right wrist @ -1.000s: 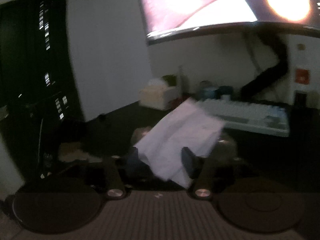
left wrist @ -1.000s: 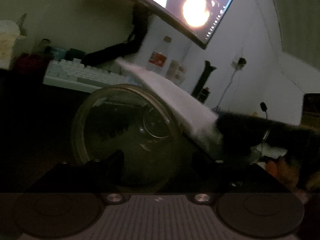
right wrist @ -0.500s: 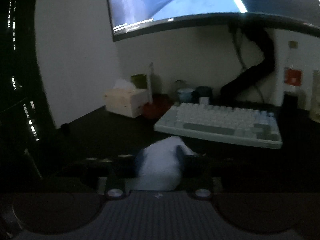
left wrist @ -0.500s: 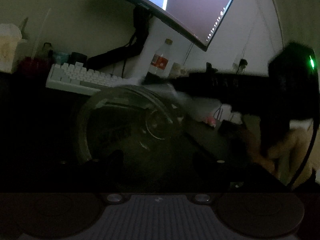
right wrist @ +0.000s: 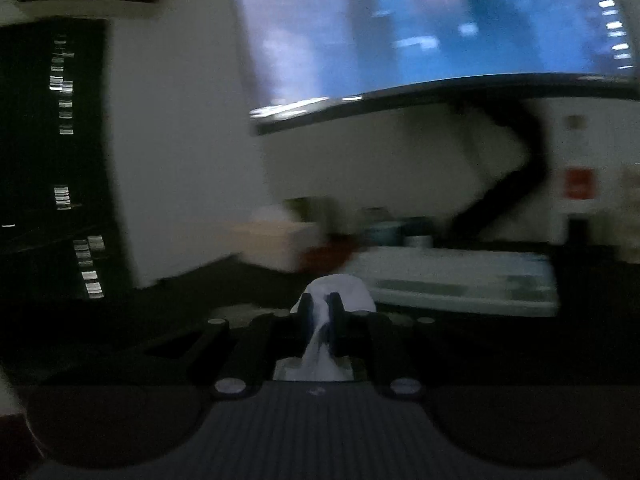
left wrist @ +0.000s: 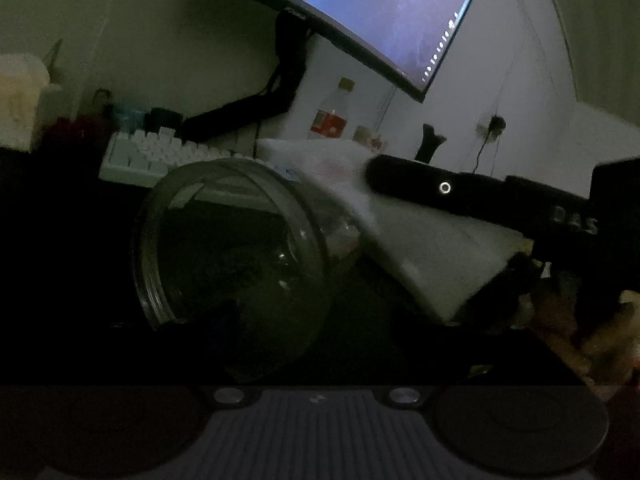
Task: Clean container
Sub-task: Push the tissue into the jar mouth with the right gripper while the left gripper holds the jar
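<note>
The clear round glass jar (left wrist: 232, 256) lies sideways in the opening left gripper (left wrist: 316, 320), mouth facing the right gripper (right wrist: 319, 312), which is clamped on a white tissue (right wrist: 320, 340).

A curved monitor (left wrist: 360, 12) hangs lit above the dark desk (left wrist: 60, 208). A white keyboard (left wrist: 160, 152) lies beneath it. A clear bottle (left wrist: 332, 116) (red label) stands beside the monitor arm (left wrist: 256, 100). A tissue box (right wrist: 276, 240) sits near the wall.
</note>
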Available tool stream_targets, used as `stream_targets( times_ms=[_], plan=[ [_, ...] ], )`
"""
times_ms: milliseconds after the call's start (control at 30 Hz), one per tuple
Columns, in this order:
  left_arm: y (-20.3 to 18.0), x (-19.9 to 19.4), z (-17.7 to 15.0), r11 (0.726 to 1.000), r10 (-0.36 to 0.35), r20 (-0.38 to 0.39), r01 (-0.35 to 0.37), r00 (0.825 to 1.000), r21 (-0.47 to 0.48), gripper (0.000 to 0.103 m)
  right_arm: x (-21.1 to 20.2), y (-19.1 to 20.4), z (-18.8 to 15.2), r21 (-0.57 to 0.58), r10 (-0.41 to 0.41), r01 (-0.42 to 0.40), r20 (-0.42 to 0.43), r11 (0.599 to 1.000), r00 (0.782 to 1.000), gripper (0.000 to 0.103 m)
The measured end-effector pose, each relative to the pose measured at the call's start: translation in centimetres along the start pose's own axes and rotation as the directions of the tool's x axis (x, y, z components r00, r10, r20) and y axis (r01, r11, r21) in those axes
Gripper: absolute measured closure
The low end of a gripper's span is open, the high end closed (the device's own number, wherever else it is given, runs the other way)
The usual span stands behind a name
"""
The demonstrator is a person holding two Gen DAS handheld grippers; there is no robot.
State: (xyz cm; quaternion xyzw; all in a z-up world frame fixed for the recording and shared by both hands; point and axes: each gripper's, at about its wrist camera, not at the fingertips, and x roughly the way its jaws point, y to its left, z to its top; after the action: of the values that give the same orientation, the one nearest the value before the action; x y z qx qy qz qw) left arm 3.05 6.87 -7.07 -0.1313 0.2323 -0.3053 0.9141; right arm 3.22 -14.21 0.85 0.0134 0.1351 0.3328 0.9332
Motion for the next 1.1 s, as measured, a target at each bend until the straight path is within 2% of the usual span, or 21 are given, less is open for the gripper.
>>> stream_targets(
  times_ms=[167,300,367,433,533,567,633,733,833,900,1000,1100],
  plan=[
    [0.4,-0.2,-0.1,1.000,-0.020,0.006,0.020,1.000,-0.014,0.017,1.4,1.0,-0.8,-0.036,-0.030,0.029,-0.016,0.999,0.999,0.094],
    [0.4,-0.1,0.0,0.999,-0.033,0.006,0.033,0.999,-0.020,0.013,2.3,-0.8,-0.4,0.019,-0.117,0.117,-0.018,0.993,0.993,0.094],
    [0.3,0.0,-0.1,0.999,-0.033,0.006,0.033,0.999,-0.015,0.011,2.7,-1.5,-0.1,0.062,-0.122,0.123,-0.021,0.990,0.992,0.094],
    [0.1,0.1,-0.1,1.000,-0.029,0.004,0.029,1.000,-0.007,0.009,2.9,-0.7,0.0,0.059,-0.077,0.078,-0.019,0.995,0.997,0.094],
    [0.2,0.1,-0.1,0.999,-0.031,0.002,0.032,1.000,-0.012,0.009,2.8,1.2,-0.2,0.018,0.050,-0.050,-0.005,0.999,0.999,0.094],
    [0.3,0.1,0.0,0.999,-0.036,0.002,0.036,0.999,-0.017,0.009,2.8,1.5,-0.2,0.011,0.054,-0.054,-0.006,0.998,0.999,0.094],
    [0.6,-0.1,0.1,0.998,-0.046,0.003,0.046,0.999,-0.036,0.009,3.0,0.4,-0.1,0.036,0.007,-0.007,-0.012,0.999,1.000,0.094],
    [0.9,-0.1,0.1,0.997,-0.060,0.006,0.060,0.998,-0.053,0.009,3.2,-2.6,-0.2,0.122,-0.122,0.123,-0.018,0.985,0.992,0.094],
    [0.7,0.0,0.1,0.997,-0.057,0.008,0.058,0.998,-0.050,0.008,3.0,-3.7,-0.2,0.166,-0.162,0.164,-0.022,0.973,0.987,0.094],
    [0.6,0.1,0.0,0.998,-0.052,0.008,0.053,0.999,-0.039,0.006,3.0,-2.5,-0.2,0.141,-0.135,0.136,-0.014,0.981,0.991,0.094],
    [0.4,0.1,0.0,0.999,-0.044,0.006,0.044,0.999,-0.029,0.006,2.9,-0.5,-0.2,0.104,0.008,-0.007,-0.013,0.995,1.000,0.094],
    [0.6,0.0,0.0,0.998,-0.054,0.008,0.054,0.999,-0.040,0.006,2.9,0.5,0.0,0.072,0.035,-0.033,-0.025,0.997,0.999,0.094]
  ],
)
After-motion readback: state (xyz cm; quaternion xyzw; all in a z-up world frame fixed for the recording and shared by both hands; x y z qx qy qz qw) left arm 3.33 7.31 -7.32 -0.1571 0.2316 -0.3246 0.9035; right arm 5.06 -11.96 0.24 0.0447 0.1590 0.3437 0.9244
